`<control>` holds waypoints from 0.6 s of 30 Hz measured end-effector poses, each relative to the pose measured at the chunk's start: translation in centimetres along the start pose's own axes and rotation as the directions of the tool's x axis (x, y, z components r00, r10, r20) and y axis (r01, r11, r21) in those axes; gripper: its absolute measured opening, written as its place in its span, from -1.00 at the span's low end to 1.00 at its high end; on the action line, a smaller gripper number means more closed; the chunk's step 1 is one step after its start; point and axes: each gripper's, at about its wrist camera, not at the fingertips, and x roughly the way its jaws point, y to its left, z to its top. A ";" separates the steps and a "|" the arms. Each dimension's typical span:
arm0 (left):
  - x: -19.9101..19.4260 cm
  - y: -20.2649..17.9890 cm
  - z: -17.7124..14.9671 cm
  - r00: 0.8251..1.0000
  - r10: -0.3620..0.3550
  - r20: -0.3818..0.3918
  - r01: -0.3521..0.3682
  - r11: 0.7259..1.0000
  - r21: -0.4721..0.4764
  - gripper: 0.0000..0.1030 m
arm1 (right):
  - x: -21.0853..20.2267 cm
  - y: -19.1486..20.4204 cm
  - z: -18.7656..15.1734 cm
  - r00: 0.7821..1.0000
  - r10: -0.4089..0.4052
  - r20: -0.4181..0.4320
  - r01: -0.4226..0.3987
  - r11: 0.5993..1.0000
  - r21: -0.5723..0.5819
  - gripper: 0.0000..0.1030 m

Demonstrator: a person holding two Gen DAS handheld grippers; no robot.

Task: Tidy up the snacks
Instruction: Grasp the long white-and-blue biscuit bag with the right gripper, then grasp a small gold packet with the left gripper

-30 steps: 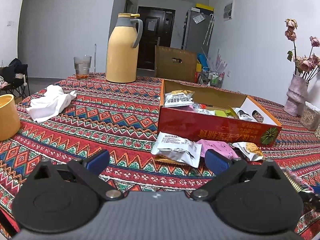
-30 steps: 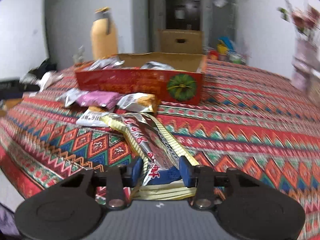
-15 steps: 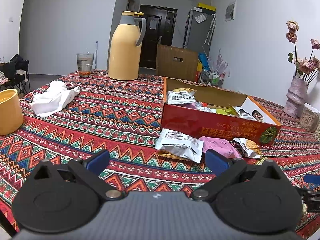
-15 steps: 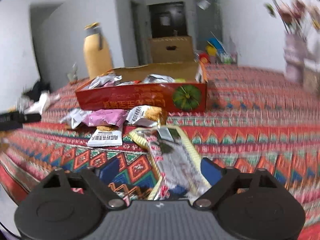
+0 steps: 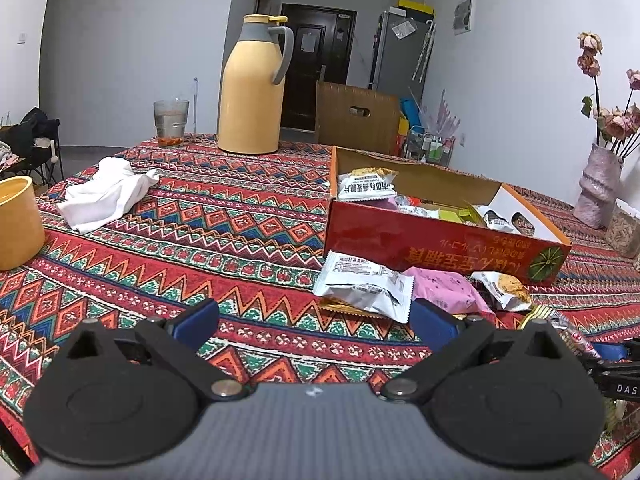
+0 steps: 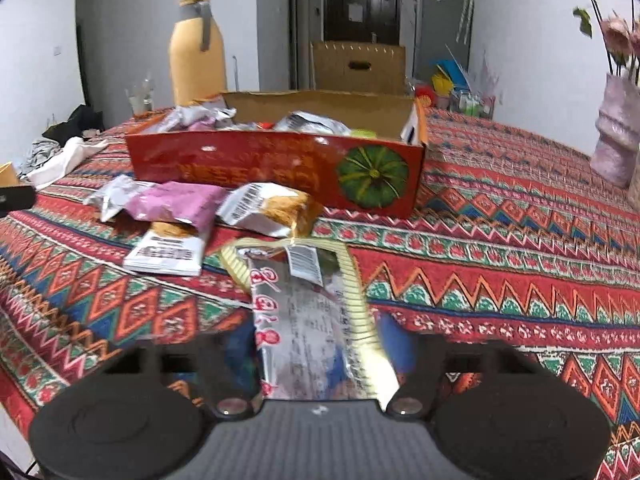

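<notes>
Right now the long packet [image 6: 308, 312], silver with red characters and a ribbed yellow border, lies lengthwise on the patterned worktop [image 6: 500, 240] with a small barcode label near its far end. Its near end sits between the blue pads of the right hand-held gripper [image 6: 316, 350], whose jaws have just been closing in on it; the view is blurred there, so I cannot tell whether the pads actually press on the wrapper. Just beyond its far end lie three loose snacks: a pink packet [image 6: 176, 202], a white-and-orange one [image 6: 272, 208] and a white one [image 6: 168, 250], all in front of the red box [image 6: 276, 168], which already holds several wrappers. The left hand-held gripper [image 5: 316, 322] hovers wide apart over bare cloth, grasping nothing.
</notes>
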 end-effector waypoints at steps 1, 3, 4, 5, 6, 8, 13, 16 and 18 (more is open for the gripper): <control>0.2 -0.1 0.0 1.000 -0.002 -0.003 0.002 1.000 0.003 1.00 | -0.2 0.2 -0.1 1.000 -0.012 0.013 0.012 1.000 -0.009 -0.26; 0.5 -0.3 0.1 1.000 -0.002 -0.008 0.002 1.000 0.013 1.00 | -0.8 0.6 -0.4 0.998 -0.033 0.054 0.034 0.999 -0.014 -0.35; 0.7 -0.4 0.2 1.000 0.000 -0.011 0.000 1.000 0.022 1.00 | -1.2 0.7 -0.6 0.997 -0.038 0.073 0.039 0.999 -0.006 -0.39; 1.0 -0.5 0.3 1.000 0.002 -0.013 -0.002 1.000 0.029 1.00 | -1.6 0.6 -0.7 0.995 -0.042 0.092 0.041 0.999 0.014 -0.40; 1.3 -0.7 0.5 1.000 0.004 -0.016 -0.003 0.999 0.038 1.00 | -2.0 0.5 -0.7 0.992 -0.045 0.115 0.042 0.999 0.031 -0.40; 2.1 -1.1 1.0 1.000 0.007 -0.024 -0.005 0.998 0.059 1.00 | -2.8 0.3 -0.7 0.986 -0.058 0.159 0.048 0.997 0.063 -0.40; 5.1 -2.5 2.3 0.997 0.014 -0.078 -0.006 0.994 0.109 1.00 | -4.0 -0.8 -0.2 0.966 -0.089 0.242 0.057 0.989 0.137 -0.40; 6.8 -3.6 2.8 0.995 0.020 -0.103 -0.005 0.989 0.149 1.00 | -4.0 -1.3 0.2 0.954 -0.112 0.277 0.065 0.983 0.171 -0.40; 7.7 -4.2 2.8 0.993 0.035 -0.113 -0.016 0.986 0.165 1.00 | -3.9 -1.8 0.2 0.949 -0.126 0.290 0.067 0.977 0.203 -0.40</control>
